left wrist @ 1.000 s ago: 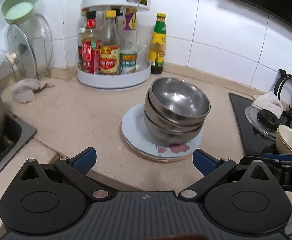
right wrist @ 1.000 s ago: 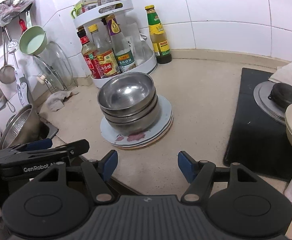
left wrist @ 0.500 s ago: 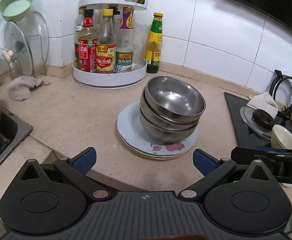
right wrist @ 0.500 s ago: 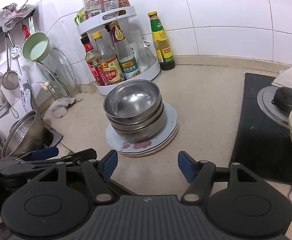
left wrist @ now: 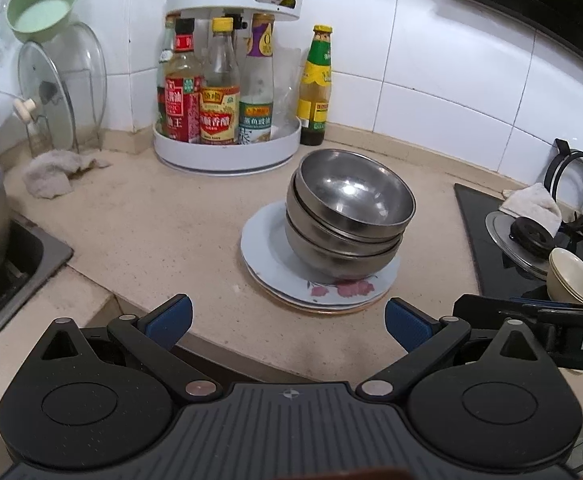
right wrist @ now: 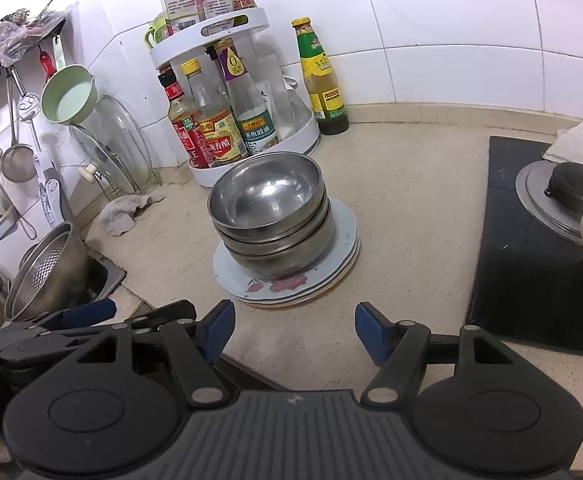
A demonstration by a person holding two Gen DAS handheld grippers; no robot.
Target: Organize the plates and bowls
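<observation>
From the left wrist camera we've got the left gripper point(left wrist: 288, 322) hanging over the front edge of the counter point(left wrist: 139, 232), jaws spread wide with nothing between the blue pads. Straight ahead, about mid-counter, sits the stack of metal bowls point(left wrist: 349, 216), nested and leaning a bit, on top of a stack of plates point(left wrist: 269, 248) with a pink flower print on the near rim. Behind them, at the back edge by the tiled wall, there's the round bottle rack point(left wrist: 227, 152) and a lone green-labelled bottle point(left wrist: 316, 88) just beside it. A rag point(left wrist: 51, 170) lies in the back left corner, with the sink point(left wrist: 31, 256) at the left edge. Off to the right is the stove point(left wrist: 531, 248) with a cream bowl point(left wrist: 571, 280) on it.

Switching to the right wrist camera: the right gripper point(right wrist: 294, 330) is also wide open and empty, near the front edge too. Same bowls point(right wrist: 269, 208) on the same plates point(right wrist: 291, 286), both clear of the pads. The left gripper point(right wrist: 91, 320) pokes in at the lower left, and there's a metal colander point(right wrist: 47, 272) in the sink.
</observation>
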